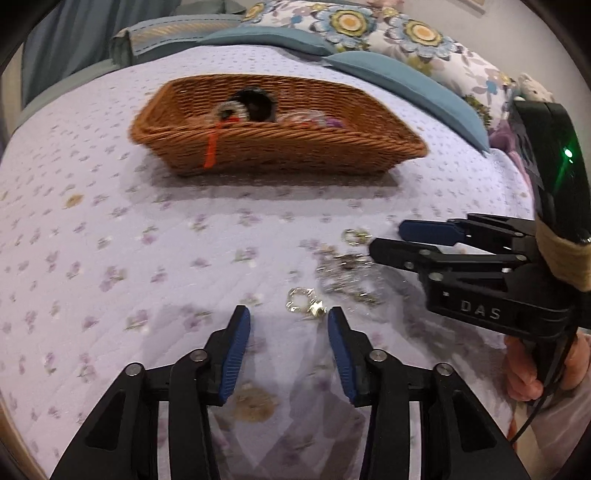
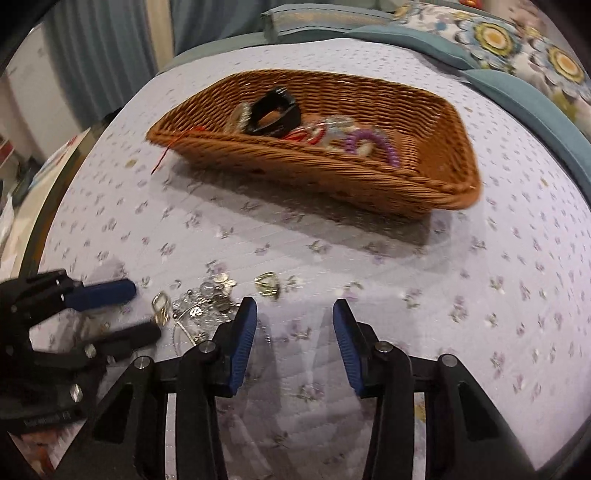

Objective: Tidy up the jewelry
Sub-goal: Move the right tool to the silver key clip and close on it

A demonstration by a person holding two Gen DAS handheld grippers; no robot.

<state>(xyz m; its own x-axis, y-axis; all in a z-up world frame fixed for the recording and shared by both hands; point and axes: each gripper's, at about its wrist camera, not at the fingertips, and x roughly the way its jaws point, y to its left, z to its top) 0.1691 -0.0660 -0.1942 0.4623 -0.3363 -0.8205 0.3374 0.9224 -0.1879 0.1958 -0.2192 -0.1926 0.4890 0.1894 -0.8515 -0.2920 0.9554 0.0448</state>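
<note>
A brown wicker basket (image 1: 295,147) (image 2: 332,177) sits on the lilac flowered quilt and holds a black clip (image 2: 273,110), a purple coil band (image 2: 373,142), silvery pieces and a red cord (image 1: 211,147) that hangs over its front wall. Loose on the quilt lies a silver tangle of jewelry (image 1: 347,273) (image 2: 207,302). My left gripper (image 1: 288,317) (image 2: 144,312) is open, and a small gold charm (image 1: 304,304) (image 2: 161,306) lies between its tips. My right gripper (image 2: 294,306) (image 1: 386,240) is open over bare quilt, with a gold ring (image 2: 267,284) (image 1: 356,236) just ahead of its left finger.
Teal and flowered pillows (image 1: 388,29) (image 2: 517,40) line the far side of the bed behind the basket. The bed's left edge (image 2: 55,206) drops to a floor with clutter. A hand (image 1: 524,369) grips the right tool's handle.
</note>
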